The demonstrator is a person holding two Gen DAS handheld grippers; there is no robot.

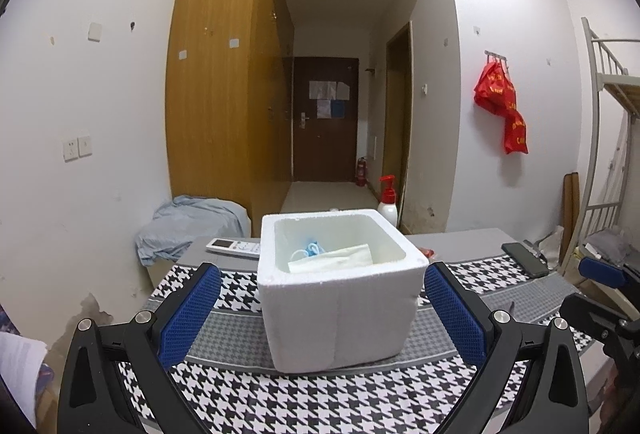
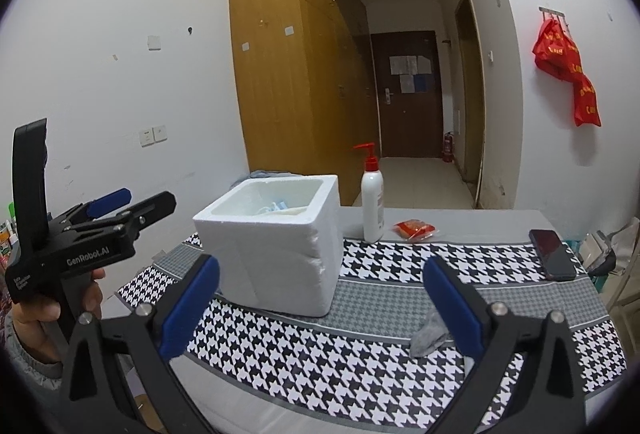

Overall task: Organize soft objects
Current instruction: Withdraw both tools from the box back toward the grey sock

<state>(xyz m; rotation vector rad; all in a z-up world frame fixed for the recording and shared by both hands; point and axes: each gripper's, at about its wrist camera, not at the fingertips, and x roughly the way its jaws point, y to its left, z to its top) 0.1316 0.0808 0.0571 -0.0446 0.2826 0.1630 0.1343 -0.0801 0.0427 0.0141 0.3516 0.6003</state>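
Note:
A white foam box [image 1: 340,298] stands on the houndstooth cloth [image 1: 280,402]; it also shows in the right wrist view [image 2: 276,246]. Inside lie a blue-and-white face mask [image 1: 310,249] and a pale cloth or tissue [image 1: 340,258]. My left gripper [image 1: 322,310] is open and empty, its blue pads on either side of the box, apart from it. It also shows in the right wrist view [image 2: 132,207]. My right gripper [image 2: 320,304] is open and empty above the cloth. A grey sock [image 2: 430,332] lies by its right finger, partly hidden.
A white pump bottle with a red top [image 2: 373,207] stands behind the box. A red packet [image 2: 414,230] and a black phone [image 2: 554,254] lie at the table's right. A white remote [image 1: 234,248] lies behind the box on the left.

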